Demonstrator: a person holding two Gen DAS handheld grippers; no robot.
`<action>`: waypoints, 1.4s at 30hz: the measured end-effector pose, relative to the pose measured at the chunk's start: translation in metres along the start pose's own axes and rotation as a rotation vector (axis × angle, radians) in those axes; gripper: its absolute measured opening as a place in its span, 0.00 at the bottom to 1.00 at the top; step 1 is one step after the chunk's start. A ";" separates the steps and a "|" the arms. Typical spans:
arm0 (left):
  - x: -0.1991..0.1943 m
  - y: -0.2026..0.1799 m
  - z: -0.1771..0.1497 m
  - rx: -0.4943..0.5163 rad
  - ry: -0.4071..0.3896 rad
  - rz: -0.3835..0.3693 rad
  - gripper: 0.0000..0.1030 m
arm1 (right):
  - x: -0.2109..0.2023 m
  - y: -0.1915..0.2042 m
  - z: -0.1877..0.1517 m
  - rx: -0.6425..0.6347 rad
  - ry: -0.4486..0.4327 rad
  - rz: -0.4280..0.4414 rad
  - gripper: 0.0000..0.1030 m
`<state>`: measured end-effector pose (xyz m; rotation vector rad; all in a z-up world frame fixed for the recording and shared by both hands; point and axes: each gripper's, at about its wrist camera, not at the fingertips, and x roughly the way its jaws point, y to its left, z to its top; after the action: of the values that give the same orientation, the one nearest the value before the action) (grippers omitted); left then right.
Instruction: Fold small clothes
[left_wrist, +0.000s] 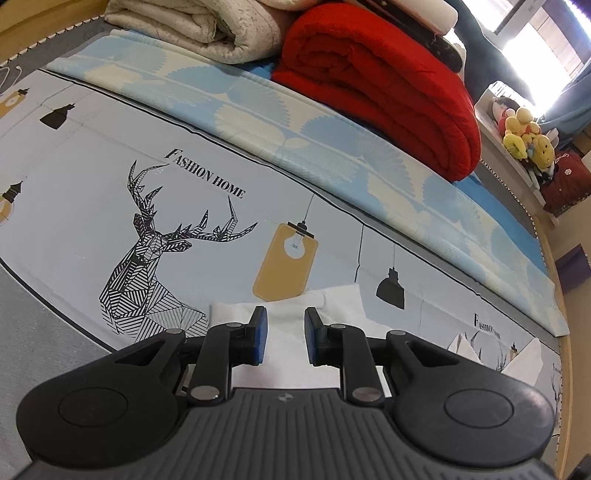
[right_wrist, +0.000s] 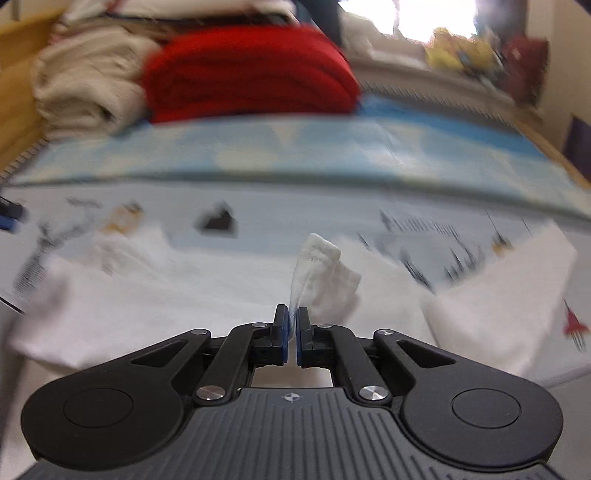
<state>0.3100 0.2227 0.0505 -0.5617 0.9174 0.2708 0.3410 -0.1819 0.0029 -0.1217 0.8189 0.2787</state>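
Note:
A small white garment (left_wrist: 284, 310) lies flat on the printed bed sheet (left_wrist: 74, 221), just under and ahead of my left gripper (left_wrist: 285, 338), which is open with nothing between its blue pads. In the right wrist view the same white garment (right_wrist: 147, 295) spreads across the sheet. My right gripper (right_wrist: 292, 332) is shut on a pinched-up fold of the white garment (right_wrist: 317, 266), which stands up ahead of the pads. That view is blurred by motion. A sleeve-like white flap (right_wrist: 498, 295) lies at the right.
A folded red blanket (left_wrist: 388, 85) and a folded beige quilt (left_wrist: 207, 26) lie at the far side of the bed, beyond a light blue patterned mat (left_wrist: 295, 136). Plush toys (left_wrist: 524, 133) sit on a shelf at the far right. A wooden bed edge (left_wrist: 565, 332) runs down the right.

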 end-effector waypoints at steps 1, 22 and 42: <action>0.000 0.000 0.000 -0.002 0.000 0.000 0.22 | 0.006 -0.010 -0.005 0.028 0.040 -0.017 0.03; 0.024 0.048 0.008 -0.113 0.086 -0.008 0.31 | 0.043 -0.098 -0.021 0.382 0.193 0.059 0.49; 0.064 0.041 0.008 0.065 0.011 0.083 0.04 | 0.037 -0.099 -0.008 0.373 0.116 0.086 0.02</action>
<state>0.3348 0.2604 -0.0113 -0.4658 0.9579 0.3116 0.3882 -0.2711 -0.0294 0.2492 0.9795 0.1969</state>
